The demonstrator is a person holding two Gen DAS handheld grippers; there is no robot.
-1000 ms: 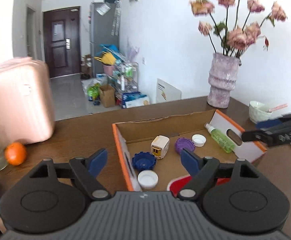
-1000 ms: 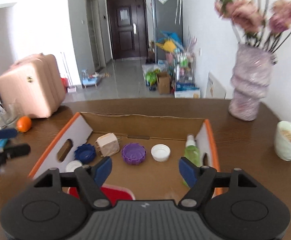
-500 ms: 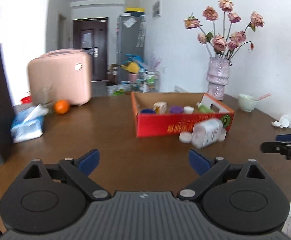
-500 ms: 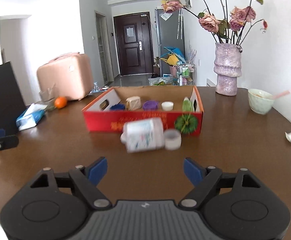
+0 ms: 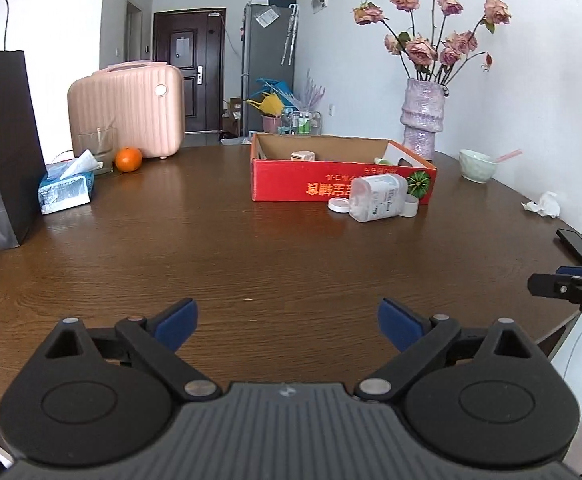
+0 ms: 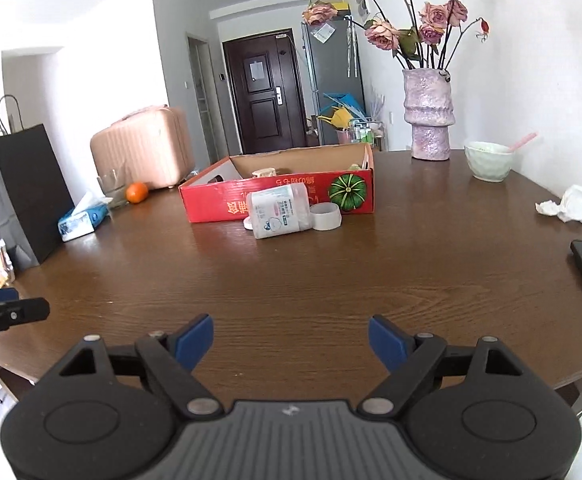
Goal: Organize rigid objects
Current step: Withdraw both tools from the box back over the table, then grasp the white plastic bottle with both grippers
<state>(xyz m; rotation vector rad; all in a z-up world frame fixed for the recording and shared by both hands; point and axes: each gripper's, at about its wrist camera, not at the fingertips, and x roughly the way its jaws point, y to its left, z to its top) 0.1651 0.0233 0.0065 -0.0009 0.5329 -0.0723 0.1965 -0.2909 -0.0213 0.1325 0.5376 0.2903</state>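
Red box [image 5: 343, 184] now sitting far off, both claws [image 5: 287, 322] [image 6: 291, 338] backing away open and empty, leaving jar [image 6: 279, 210] and lids on the surface [image 5: 251, 256] unsorted.

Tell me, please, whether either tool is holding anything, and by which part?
Nothing is held: the left tool and right tool are both open over bare table.
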